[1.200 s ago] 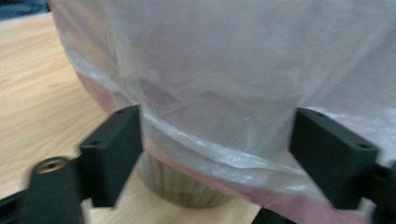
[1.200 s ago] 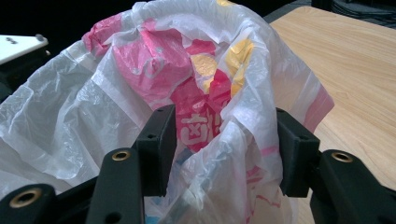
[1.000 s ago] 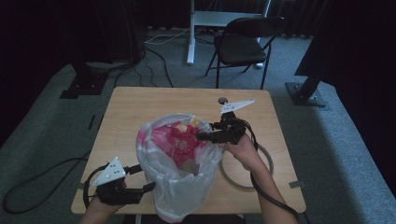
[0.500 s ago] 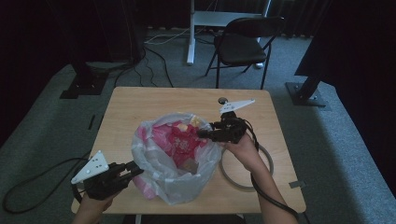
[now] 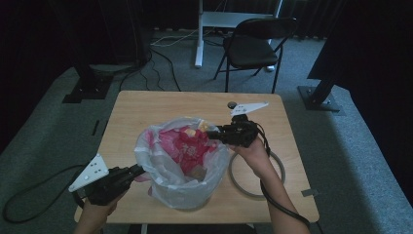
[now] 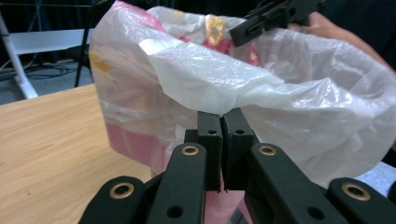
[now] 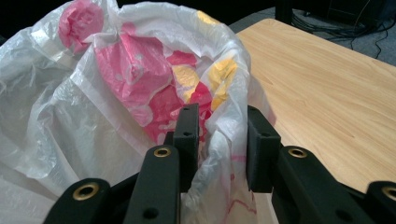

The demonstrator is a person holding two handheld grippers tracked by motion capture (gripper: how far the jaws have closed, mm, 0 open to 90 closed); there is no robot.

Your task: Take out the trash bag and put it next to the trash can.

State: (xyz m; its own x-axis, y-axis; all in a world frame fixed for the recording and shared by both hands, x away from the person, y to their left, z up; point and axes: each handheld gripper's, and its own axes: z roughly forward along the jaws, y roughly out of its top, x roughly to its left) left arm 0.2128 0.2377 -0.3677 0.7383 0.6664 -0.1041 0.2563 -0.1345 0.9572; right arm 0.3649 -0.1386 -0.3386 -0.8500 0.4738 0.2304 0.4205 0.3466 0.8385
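The light wooden square table (image 5: 146,117) carries one large translucent white plastic bag (image 5: 165,187), standing open near the 6 o'clock edge, with pink, red and yellow bags (image 5: 187,146) stuffed inside; how many I cannot count. Compared with a second ago, the bag is lower and wider, and its mouth has spread.

There are two grippers. The left gripper (image 6: 220,122), at 8 o'clock of the bag, has just clenched on the near rim; its jaws are now pressed together on the film. The right gripper (image 7: 223,140), at 2 o'clock, has been closing too, with the far rim between the jaws, but a gap remains and the pads do not yet press it.

I judge the bag will soon be held on both sides. One grey ring cable (image 5: 253,190) lies at 4 o'clock.
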